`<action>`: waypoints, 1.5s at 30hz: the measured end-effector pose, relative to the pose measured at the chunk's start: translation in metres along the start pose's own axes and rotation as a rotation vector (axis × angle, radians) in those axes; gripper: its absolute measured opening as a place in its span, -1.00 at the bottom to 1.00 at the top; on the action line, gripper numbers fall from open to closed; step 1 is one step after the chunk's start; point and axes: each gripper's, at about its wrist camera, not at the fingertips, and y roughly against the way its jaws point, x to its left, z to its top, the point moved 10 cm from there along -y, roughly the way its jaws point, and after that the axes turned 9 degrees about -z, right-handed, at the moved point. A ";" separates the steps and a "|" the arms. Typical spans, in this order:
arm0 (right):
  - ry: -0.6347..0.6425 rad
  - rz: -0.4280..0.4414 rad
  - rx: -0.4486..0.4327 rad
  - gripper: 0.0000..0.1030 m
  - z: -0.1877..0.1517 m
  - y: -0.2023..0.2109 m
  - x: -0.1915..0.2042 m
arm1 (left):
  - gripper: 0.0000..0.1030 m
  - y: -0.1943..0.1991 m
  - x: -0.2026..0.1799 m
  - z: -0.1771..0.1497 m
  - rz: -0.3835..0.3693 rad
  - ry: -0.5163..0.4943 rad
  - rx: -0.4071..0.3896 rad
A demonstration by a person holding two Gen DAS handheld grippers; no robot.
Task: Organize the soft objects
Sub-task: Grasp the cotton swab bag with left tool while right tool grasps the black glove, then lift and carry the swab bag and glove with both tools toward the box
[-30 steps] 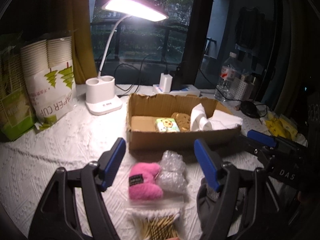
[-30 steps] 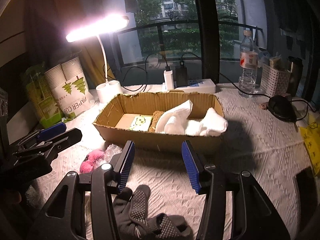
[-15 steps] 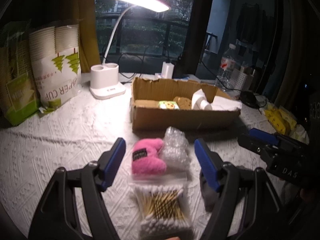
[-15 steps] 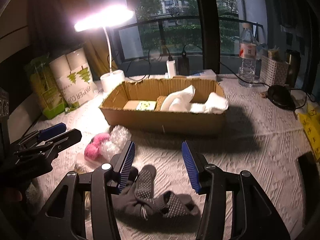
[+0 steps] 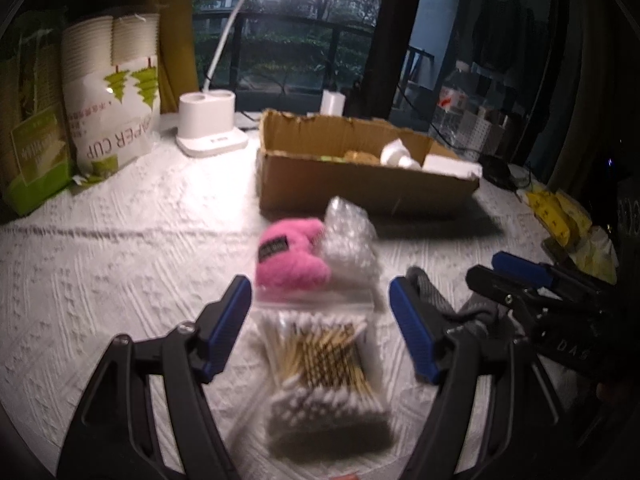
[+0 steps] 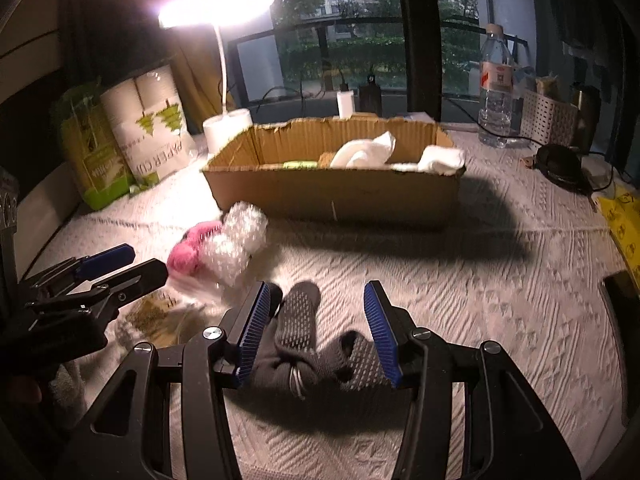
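My left gripper [image 5: 320, 320] is open, its blue pads either side of a clear bag of cotton swabs [image 5: 320, 356]. Beyond it lie a pink plush pad [image 5: 288, 256] and a wad of bubble wrap [image 5: 350, 242]. My right gripper [image 6: 316, 332] is open over a dark grey glove [image 6: 304, 344], which lies between its pads. The cardboard box [image 6: 332, 194] behind holds white socks [image 6: 368, 150], a sponge and a small green pack. The pink pad [image 6: 188, 250] and bubble wrap [image 6: 238, 240] also show in the right wrist view.
A lit desk lamp [image 5: 208, 128] and bags of paper cups [image 5: 116, 92] stand at the back left. A water bottle [image 6: 496, 88], a white basket [image 6: 550, 118] and a black mouse [image 6: 558, 162] are at the back right. Yellow packets [image 5: 556, 216] lie right.
Both grippers have drawn back from the box and lowered. The swab bag has come between the left pads, and the grey glove between the right pads. Both stay open.
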 end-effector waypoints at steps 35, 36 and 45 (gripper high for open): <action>0.011 -0.036 0.090 0.21 -0.038 -0.013 -0.008 | 0.14 -0.021 -0.004 -0.045 0.044 -0.055 0.181; 0.014 -0.030 0.088 0.17 -0.038 -0.012 -0.006 | 0.13 -0.020 -0.004 -0.045 0.043 -0.055 0.181; 0.098 -0.009 0.061 -0.49 -0.038 -0.005 0.014 | 0.02 -0.010 -0.009 -0.040 0.028 -0.069 0.152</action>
